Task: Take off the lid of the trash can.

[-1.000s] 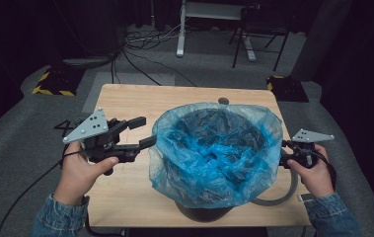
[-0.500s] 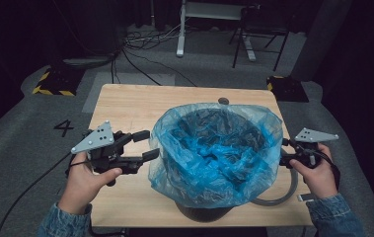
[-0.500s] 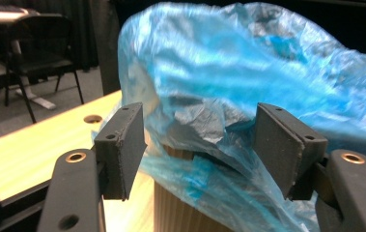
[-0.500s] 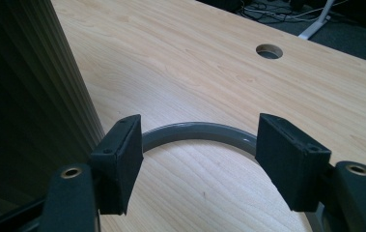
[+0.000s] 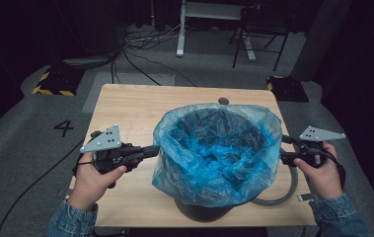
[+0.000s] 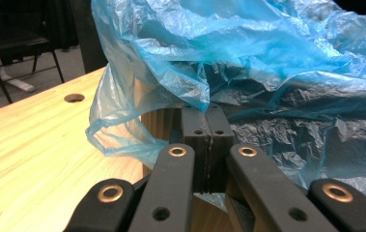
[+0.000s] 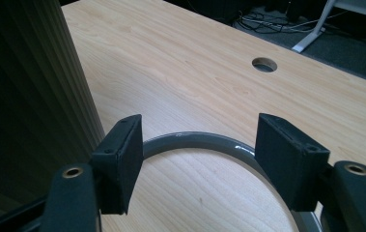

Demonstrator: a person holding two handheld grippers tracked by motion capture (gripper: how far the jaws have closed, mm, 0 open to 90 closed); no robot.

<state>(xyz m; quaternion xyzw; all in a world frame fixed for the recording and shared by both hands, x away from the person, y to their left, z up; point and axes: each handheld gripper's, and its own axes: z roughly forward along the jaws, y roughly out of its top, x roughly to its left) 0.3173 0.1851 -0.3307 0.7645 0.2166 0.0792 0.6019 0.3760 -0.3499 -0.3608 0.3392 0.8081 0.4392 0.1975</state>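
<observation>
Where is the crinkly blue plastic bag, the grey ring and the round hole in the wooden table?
crinkly blue plastic bag [image 5: 209,158]: high view, inside lining.
grey ring [image 7: 200,141]: right gripper view, top of curve.
round hole [image 7: 264,64]: right gripper view, its middle.

place: a recording lab or studio
floor: grey carpet [image 5: 36,163], black-and-yellow hazard tape [image 5: 51,91], a painted "4" [image 5: 64,128]
around: loose cables [image 5: 140,42], desk frame [image 5: 209,19], dark walls

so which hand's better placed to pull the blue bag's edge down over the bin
Left: its claw has just closed against the blue bag edge; whether it pinches film is unclear. The right claw stands open over the grey ring.
</observation>
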